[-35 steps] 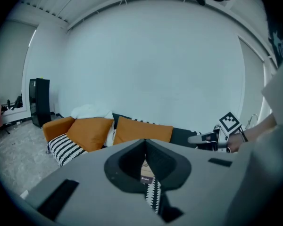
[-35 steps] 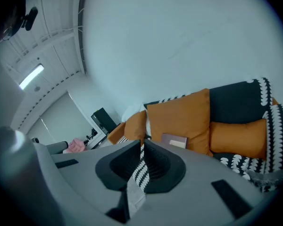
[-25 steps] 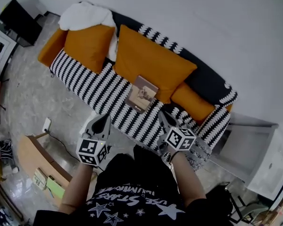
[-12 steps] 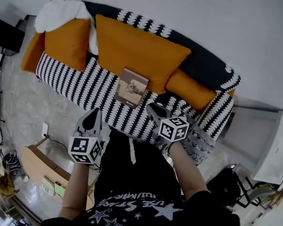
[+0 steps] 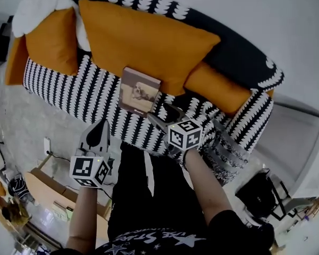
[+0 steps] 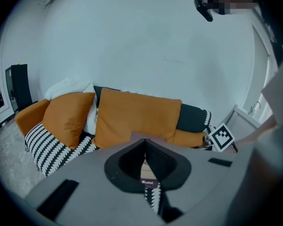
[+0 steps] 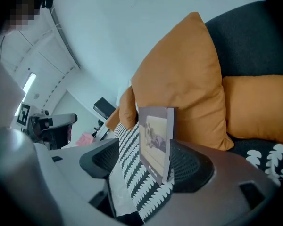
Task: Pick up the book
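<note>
A brown book (image 5: 138, 91) with a picture on its cover rests on the striped sofa seat (image 5: 69, 92), its far edge against the big orange cushion (image 5: 143, 41). My right gripper (image 5: 160, 113) hovers just short of the book's near right corner. Its jaws have just been opening and stand open with nothing held. In the right gripper view the book (image 7: 155, 138) shows ahead between the two pads, untouched by my right gripper (image 7: 144, 149). My left gripper (image 5: 100, 127) is shut and empty, lower left of the book over the seat's front edge. The book (image 6: 146, 169) peeks past my left gripper (image 6: 145, 147).
A second orange cushion (image 5: 45, 41) and a white blanket (image 5: 37, 7) fill the sofa's left end, an orange bolster (image 5: 223, 89) its right. A wooden table (image 5: 48, 187) stands at lower left, a white cabinet (image 5: 303, 142) at right, a black bag (image 5: 260, 193) on the floor.
Both grippers have come down closer to the sofa and the book. The right gripper's jaws, shut before, now stand open. The left gripper has stayed shut.
</note>
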Tool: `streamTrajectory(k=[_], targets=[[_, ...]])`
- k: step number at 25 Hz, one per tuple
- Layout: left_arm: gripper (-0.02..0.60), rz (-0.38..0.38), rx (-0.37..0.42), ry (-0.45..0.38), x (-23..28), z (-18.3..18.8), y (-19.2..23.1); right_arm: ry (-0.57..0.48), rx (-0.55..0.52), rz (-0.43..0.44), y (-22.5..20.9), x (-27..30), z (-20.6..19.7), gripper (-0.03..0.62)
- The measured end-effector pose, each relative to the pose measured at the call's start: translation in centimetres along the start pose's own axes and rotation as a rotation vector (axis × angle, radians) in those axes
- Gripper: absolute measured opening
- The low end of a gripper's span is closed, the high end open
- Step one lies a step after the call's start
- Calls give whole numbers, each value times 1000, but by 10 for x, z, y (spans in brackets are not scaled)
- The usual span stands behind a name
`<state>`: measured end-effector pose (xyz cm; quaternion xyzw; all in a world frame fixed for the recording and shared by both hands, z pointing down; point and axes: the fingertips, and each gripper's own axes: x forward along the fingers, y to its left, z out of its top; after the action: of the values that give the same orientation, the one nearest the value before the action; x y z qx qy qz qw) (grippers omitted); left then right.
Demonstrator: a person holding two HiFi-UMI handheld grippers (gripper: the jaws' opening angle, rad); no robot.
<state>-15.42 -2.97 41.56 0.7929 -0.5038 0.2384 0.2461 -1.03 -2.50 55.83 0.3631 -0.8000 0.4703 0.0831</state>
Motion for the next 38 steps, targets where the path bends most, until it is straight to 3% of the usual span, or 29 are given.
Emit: streamTrajectory(k=[5, 10, 15, 18, 24, 30, 32, 34, 38], targets=[[7, -34, -2, 15, 24, -8, 2, 5, 57, -10, -29, 28, -10, 319], [8, -41, 14, 46, 38, -22, 8, 23, -35, 71, -33, 50, -14, 319], [6, -42, 72, 59, 42, -32, 6, 5, -34, 89, -42, 56, -8, 319], [6, -30, 53, 60, 49, -38, 12, 7, -46, 135, -37, 63, -7, 319], [6, -38, 15, 58, 63, -58, 17, 26, -77, 148, -39, 88, -25, 318], [6, -32, -11, 64, 103, -34, -19, 21, -110, 184, -71, 80, 24, 317], [6, -32, -24, 78, 106, -42, -14, 29, -127, 187, -69, 89, 24, 316], [7, -35, -29, 88, 97, -64, 9, 25, -138, 176, -55, 111, 6, 303], [6, -32, -22, 92, 77, -96, 40, -2, -99, 144, -40, 137, -23, 210]])
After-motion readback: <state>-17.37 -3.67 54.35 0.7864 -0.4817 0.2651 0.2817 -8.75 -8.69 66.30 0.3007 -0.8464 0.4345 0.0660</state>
